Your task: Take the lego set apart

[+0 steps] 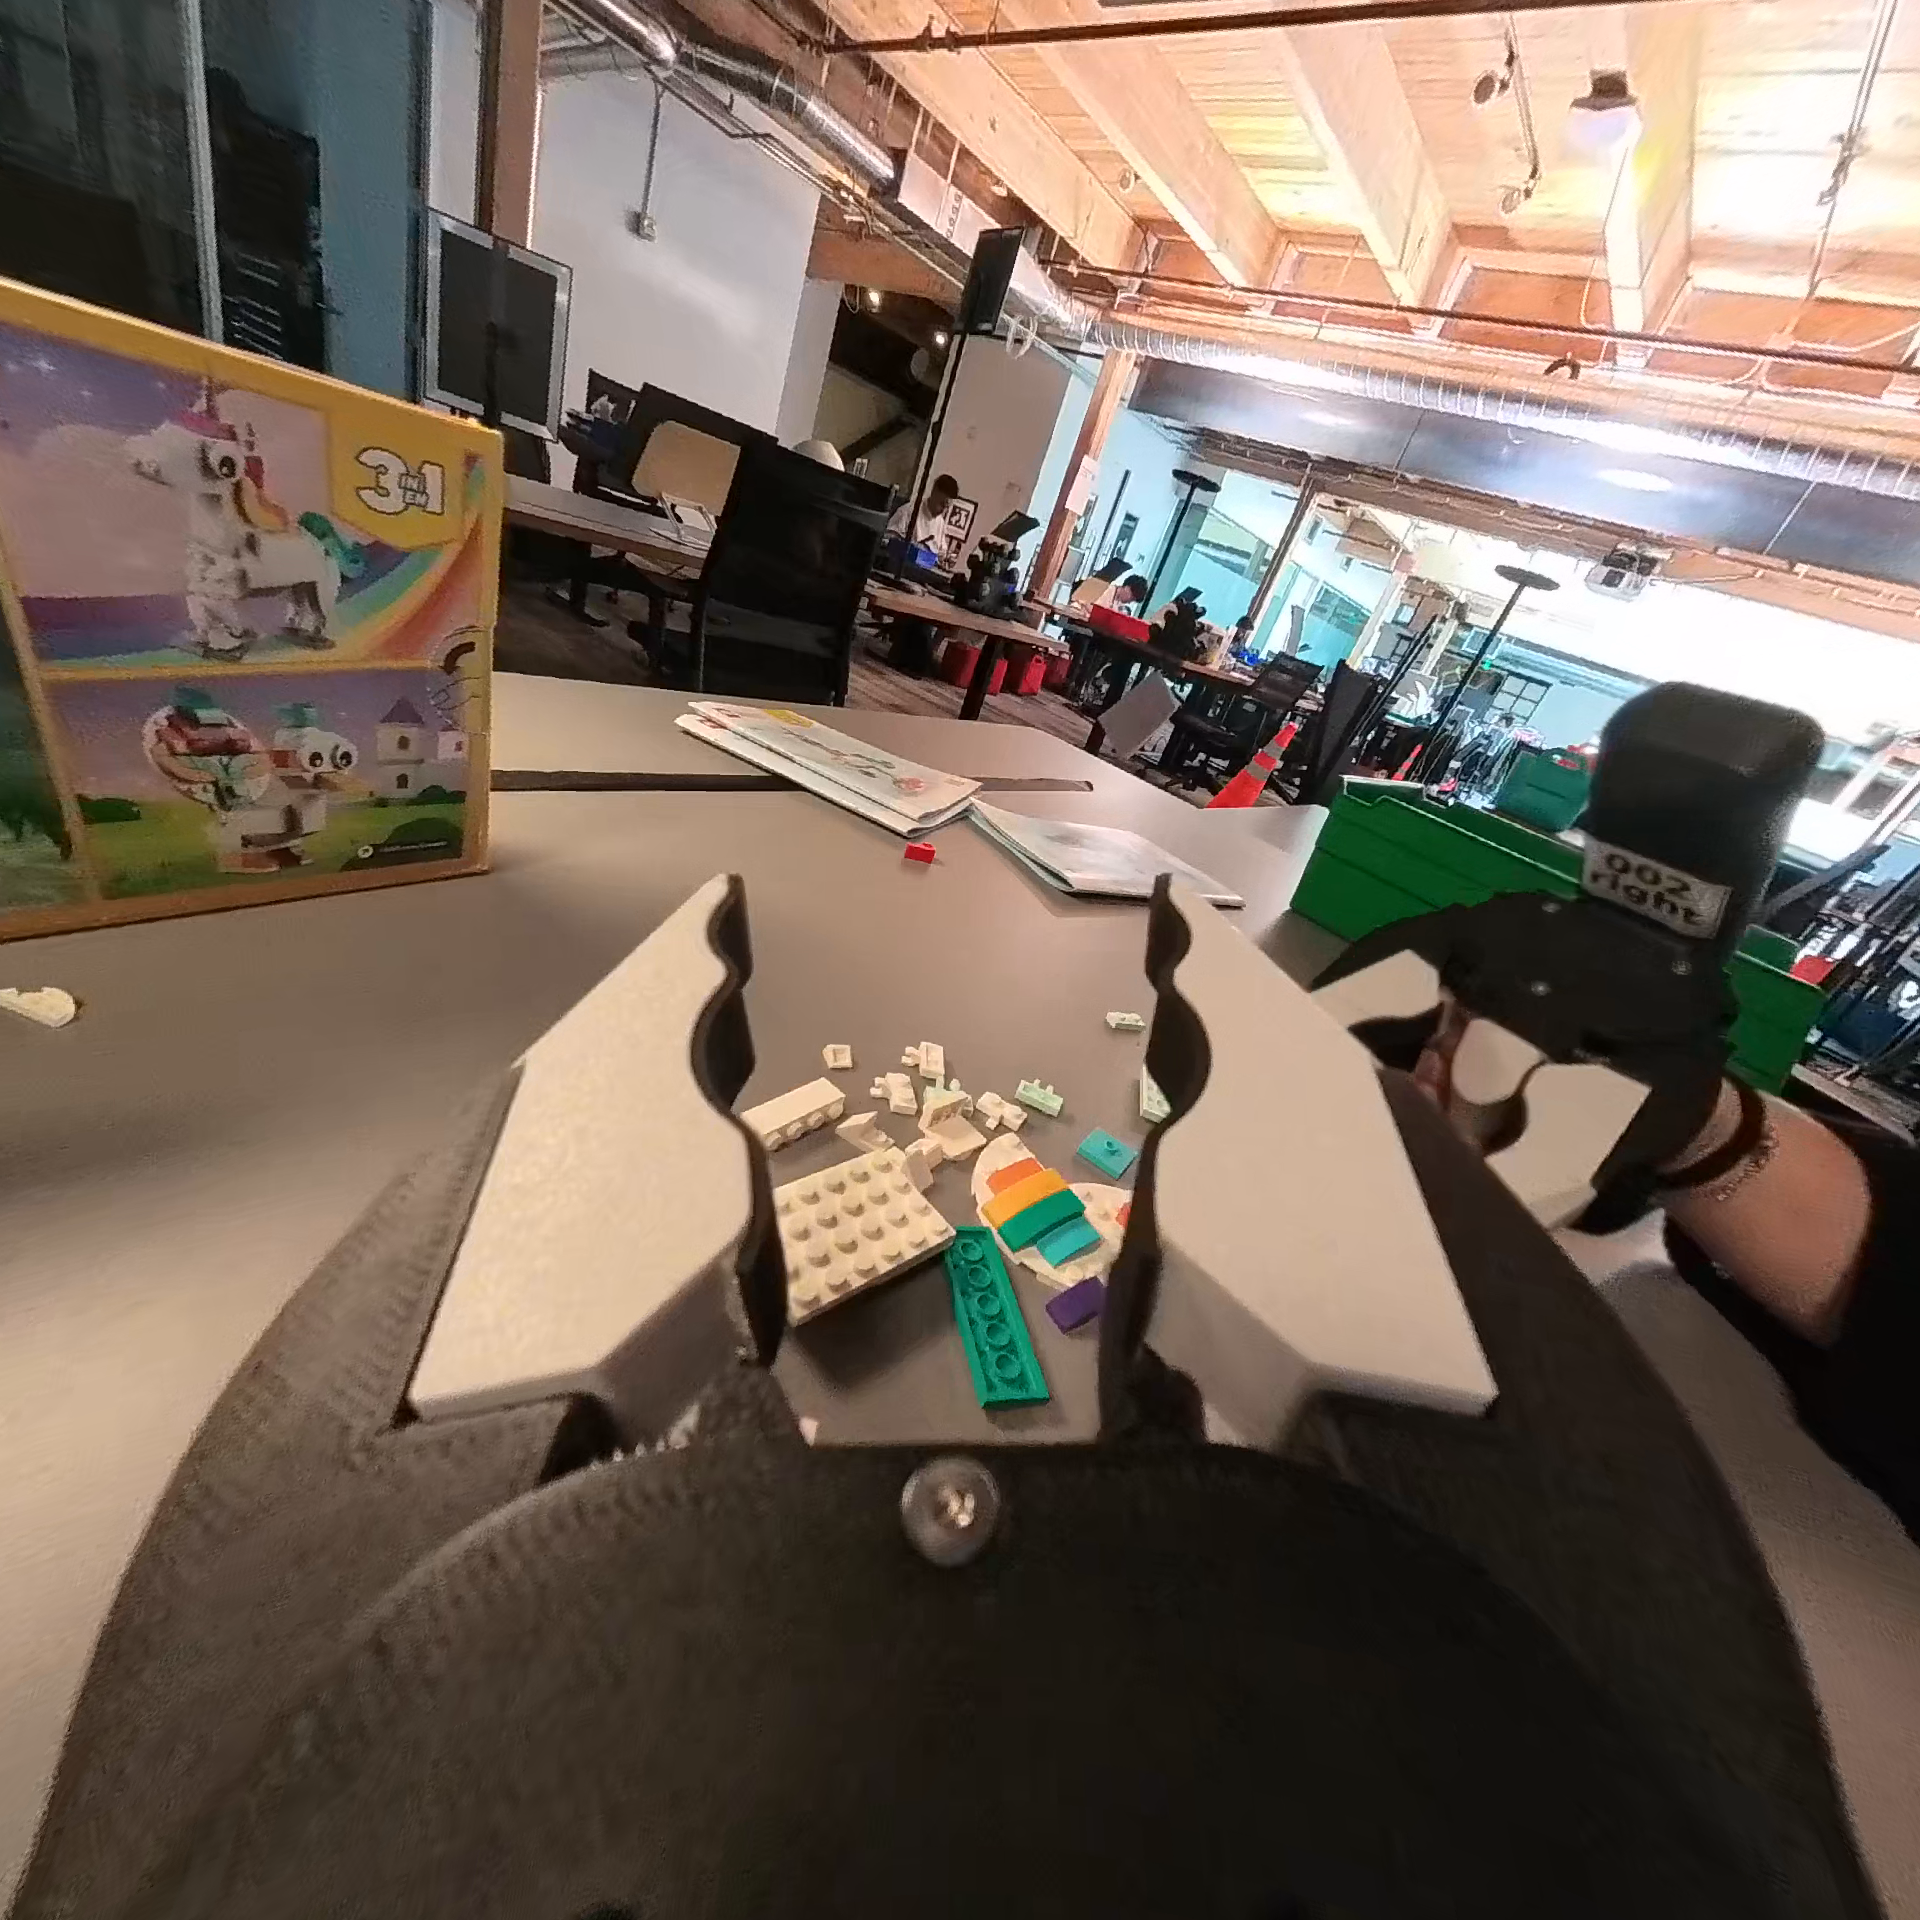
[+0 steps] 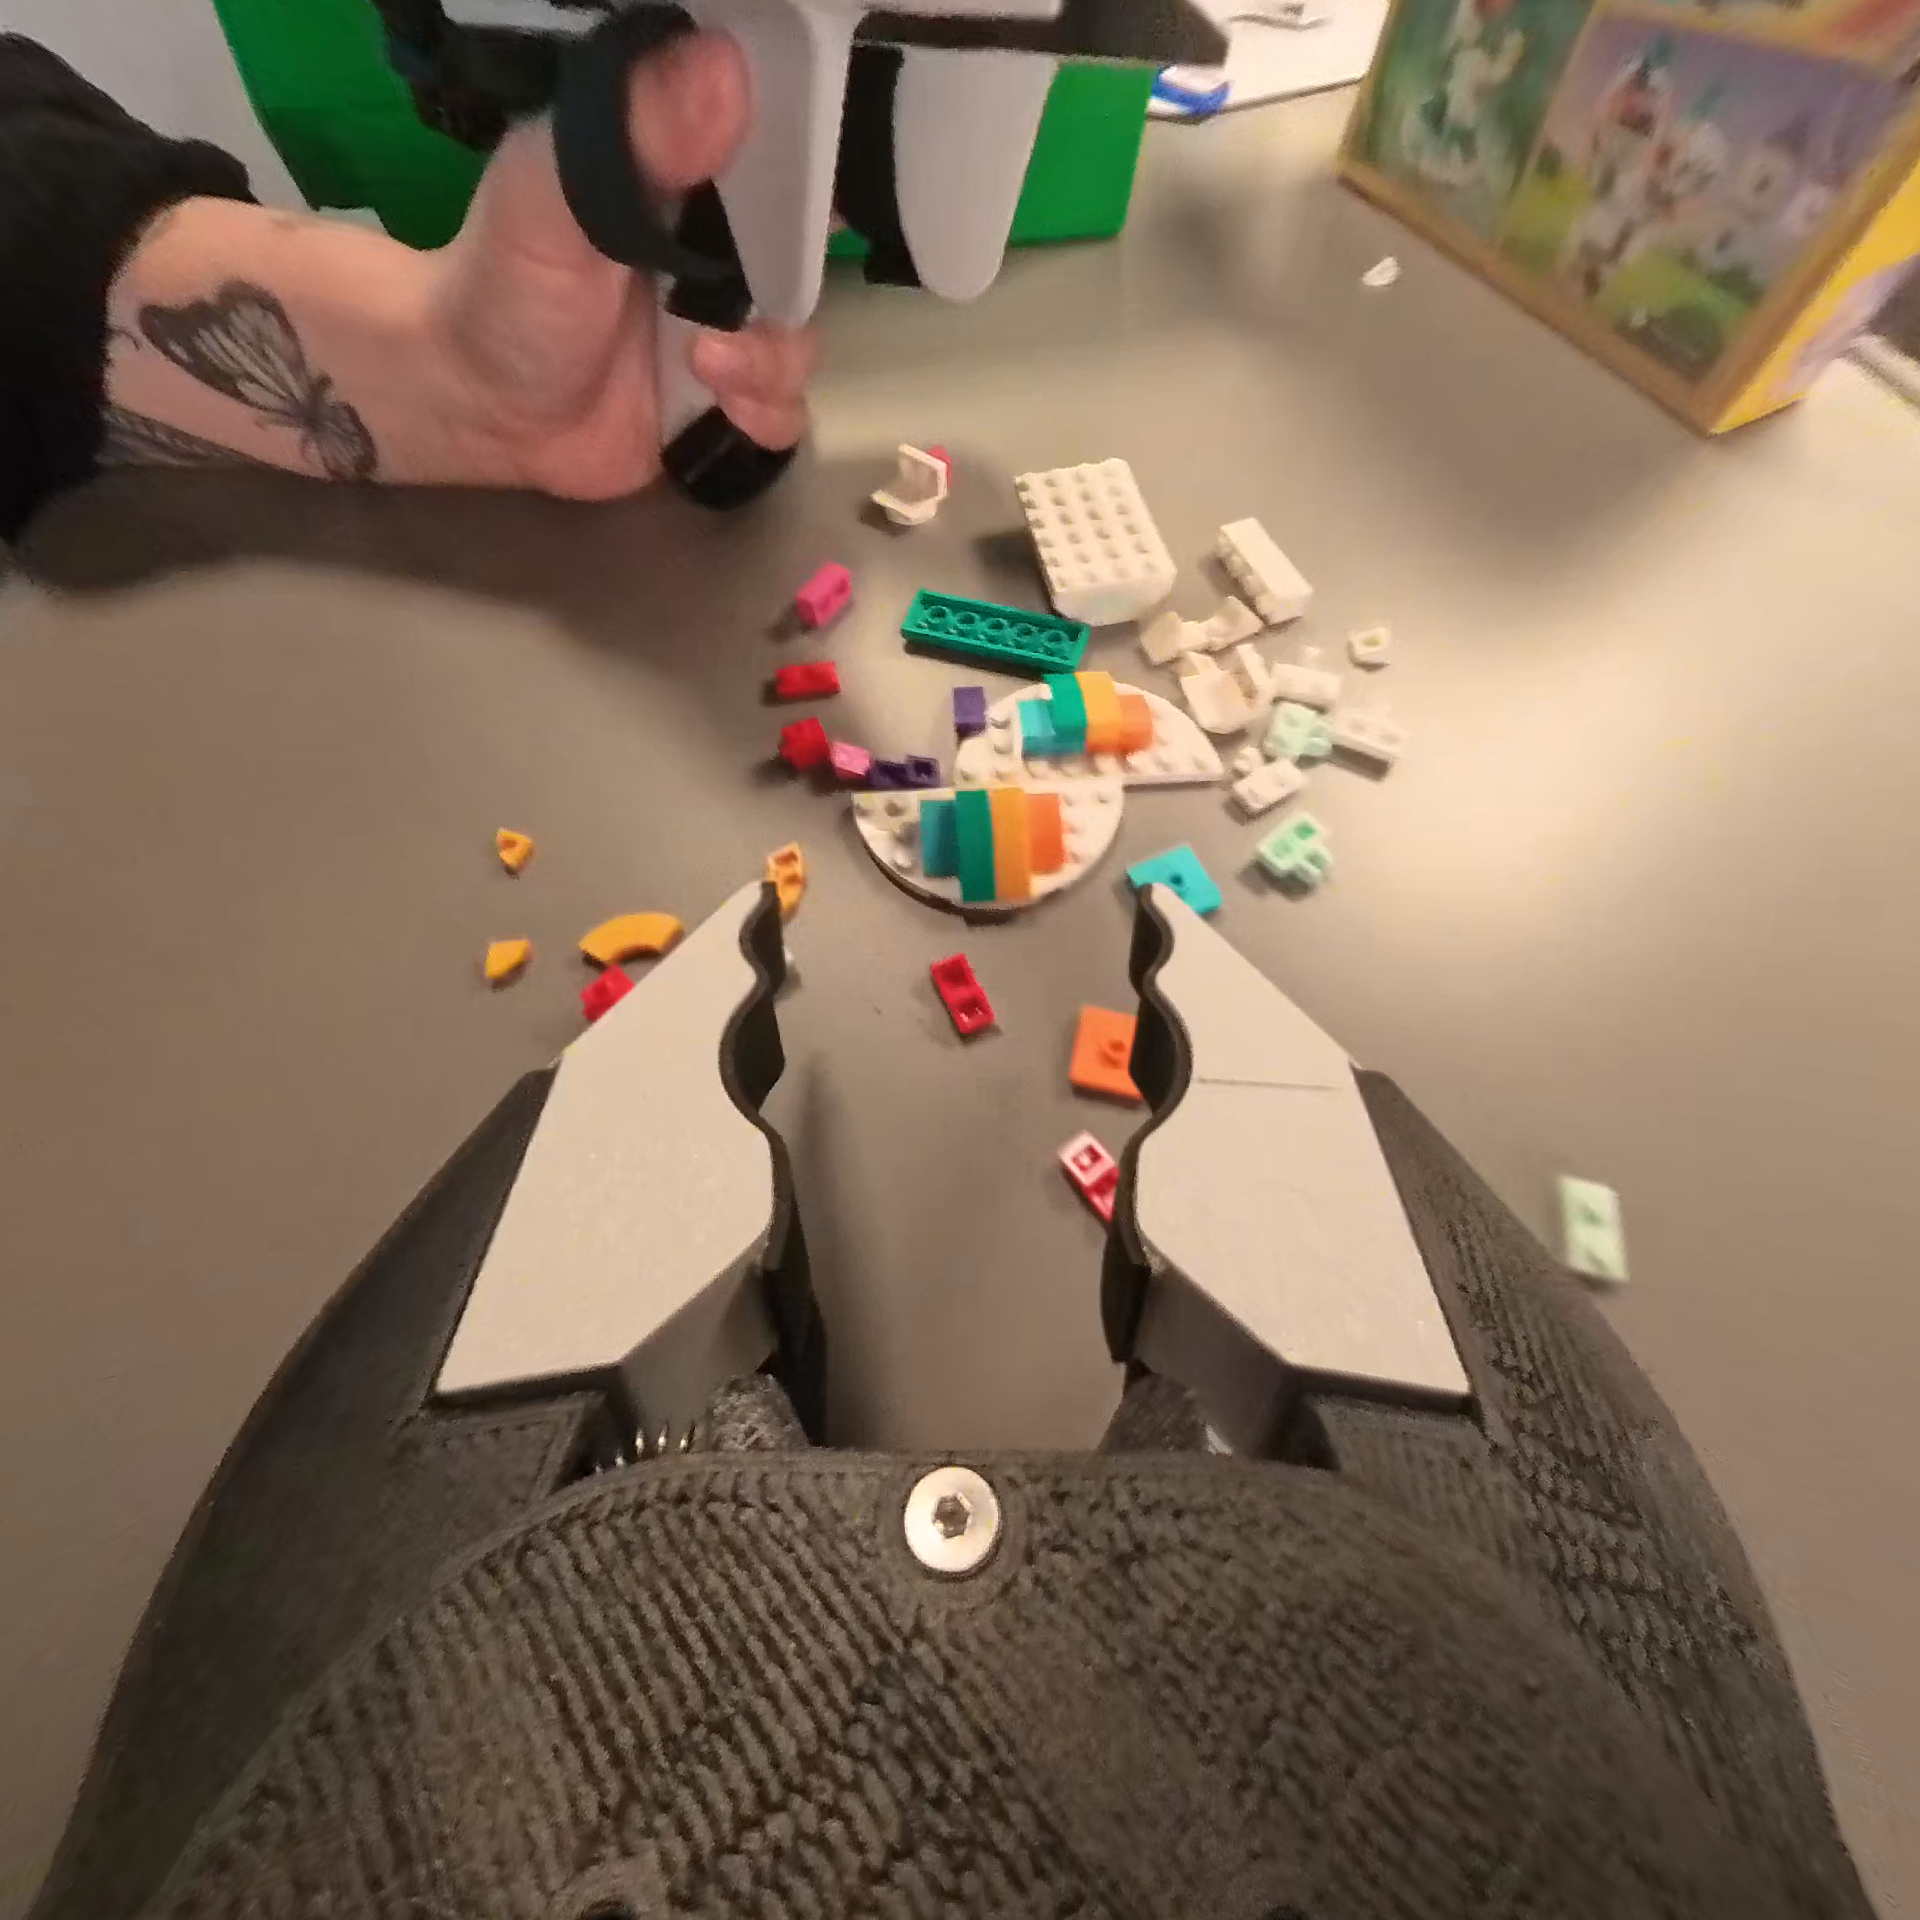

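Both grippers hang empty over a half-dismantled lego set on a grey table.

The left gripper and right gripper stand with jaws apart. Two white half-round plates bearing striped coloured tiles remain joined amid loose bricks: light, rigid, slippery plastic, probably best pinched at the plate edges while the tiles are prised off.
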`<state>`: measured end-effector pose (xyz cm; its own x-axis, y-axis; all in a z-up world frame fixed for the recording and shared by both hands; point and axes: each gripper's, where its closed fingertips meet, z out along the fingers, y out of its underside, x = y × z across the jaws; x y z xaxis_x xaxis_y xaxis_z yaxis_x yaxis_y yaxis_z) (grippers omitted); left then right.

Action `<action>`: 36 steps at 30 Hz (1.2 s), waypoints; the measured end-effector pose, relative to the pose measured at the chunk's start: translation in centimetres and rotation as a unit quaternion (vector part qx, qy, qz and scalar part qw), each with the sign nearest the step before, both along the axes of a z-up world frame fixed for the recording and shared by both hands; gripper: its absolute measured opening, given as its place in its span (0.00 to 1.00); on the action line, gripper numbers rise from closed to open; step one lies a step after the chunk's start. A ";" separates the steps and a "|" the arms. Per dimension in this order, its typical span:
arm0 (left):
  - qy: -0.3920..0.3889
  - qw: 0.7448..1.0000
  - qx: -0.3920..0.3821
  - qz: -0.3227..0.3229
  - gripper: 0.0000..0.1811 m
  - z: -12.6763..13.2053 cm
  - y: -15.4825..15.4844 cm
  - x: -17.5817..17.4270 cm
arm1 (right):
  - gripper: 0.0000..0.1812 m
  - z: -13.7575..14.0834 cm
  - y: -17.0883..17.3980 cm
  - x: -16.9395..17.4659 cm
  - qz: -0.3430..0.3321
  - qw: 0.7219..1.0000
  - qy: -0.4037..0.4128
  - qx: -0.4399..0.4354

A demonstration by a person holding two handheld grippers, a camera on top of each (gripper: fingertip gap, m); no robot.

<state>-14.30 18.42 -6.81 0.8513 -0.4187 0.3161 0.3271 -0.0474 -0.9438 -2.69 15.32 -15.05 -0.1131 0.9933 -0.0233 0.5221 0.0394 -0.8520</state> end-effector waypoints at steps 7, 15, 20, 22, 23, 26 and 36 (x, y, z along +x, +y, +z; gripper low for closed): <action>0.036 0.999 0.005 -0.024 0.38 -0.1 -0.3 1.6 | 0.36 -1.5 1.0 -2.0 -0.025 0.998 -0.047 0.043; 0.069 0.997 0.012 -0.040 0.37 -0.3 -0.6 2.7 | 0.33 -2.3 0.4 -3.2 0.004 0.997 -0.074 0.020; 0.075 0.996 0.017 -0.048 0.37 -0.2 -0.8 3.1 | 0.32 -1.8 0.5 -3.1 0.010 0.994 -0.051 0.091; 0.072 0.995 0.013 -0.061 0.36 -0.3 -0.9 3.4 | 0.32 -1.1 0.8 -3.1 0.011 0.986 -0.027 0.164; 0.069 0.995 0.007 -0.076 0.36 -0.4 -1.0 3.7 | 0.32 -0.4 0.8 -3.2 0.014 0.979 -0.006 0.203; 0.053 0.985 -0.036 -0.163 0.28 -1.4 -1.7 5.5 | 0.32 1.8 0.2 -3.2 0.029 0.945 0.059 0.322; -0.007 0.933 -0.126 -0.338 0.14 -2.8 -4.1 9.1 | 0.32 4.0 -2.2 -3.5 0.070 0.857 0.095 0.501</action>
